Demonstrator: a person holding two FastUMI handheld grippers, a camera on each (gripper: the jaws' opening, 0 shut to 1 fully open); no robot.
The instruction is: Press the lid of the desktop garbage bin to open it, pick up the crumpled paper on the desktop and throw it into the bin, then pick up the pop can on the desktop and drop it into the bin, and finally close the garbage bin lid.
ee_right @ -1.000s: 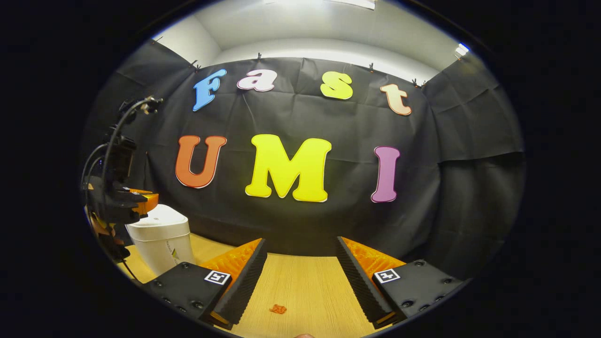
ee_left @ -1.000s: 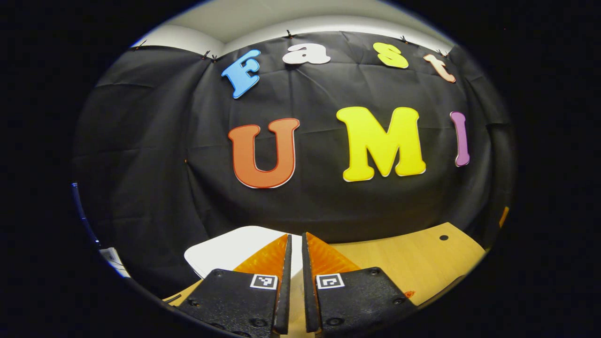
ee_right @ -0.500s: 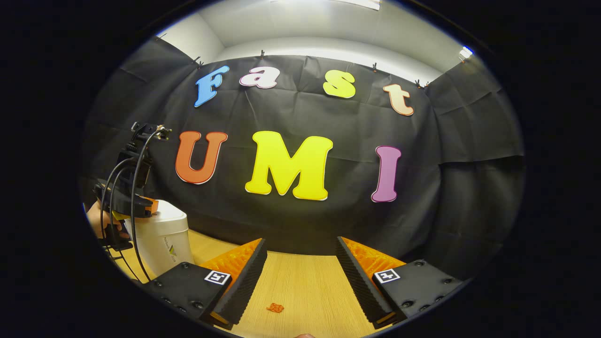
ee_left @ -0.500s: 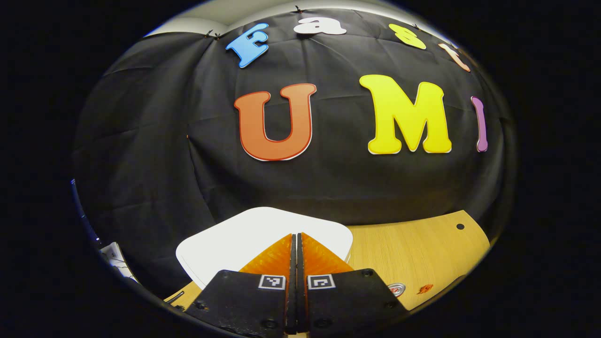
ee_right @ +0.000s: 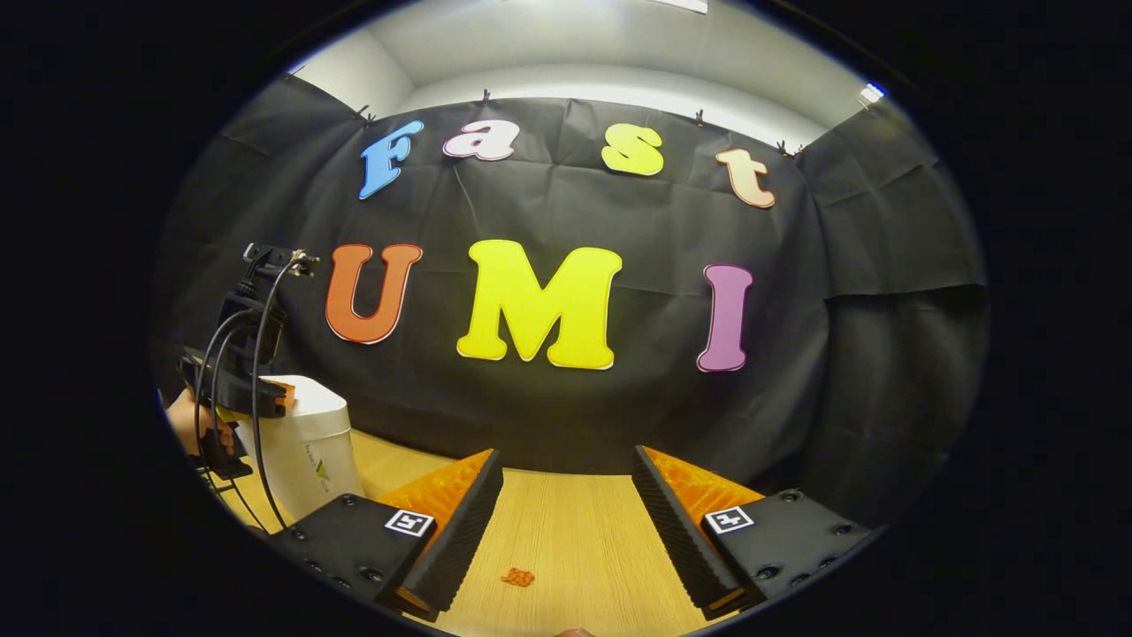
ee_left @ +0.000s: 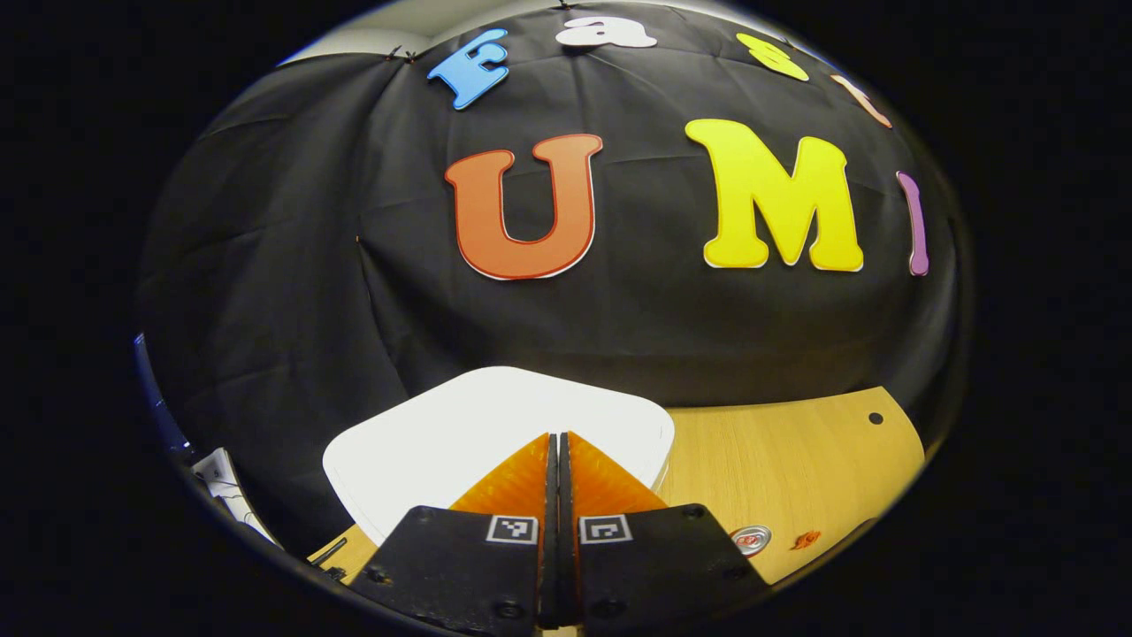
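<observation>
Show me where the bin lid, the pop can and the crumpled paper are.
bin lid [ee_left: 460, 429], left gripper view, its flat white top.
pop can [ee_left: 750, 539], left gripper view, its silver top.
crumpled paper [ee_right: 518, 577], right gripper view, its middle.

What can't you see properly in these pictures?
- Whether the left tongs touch the lid: left gripper view, their own fingers cover the spot.
- Can: left gripper view, only its top shows beside the tongs' body.
- Paper: right gripper view, too small to see well.
- Bin base: right gripper view, behind the right tongs.
</observation>
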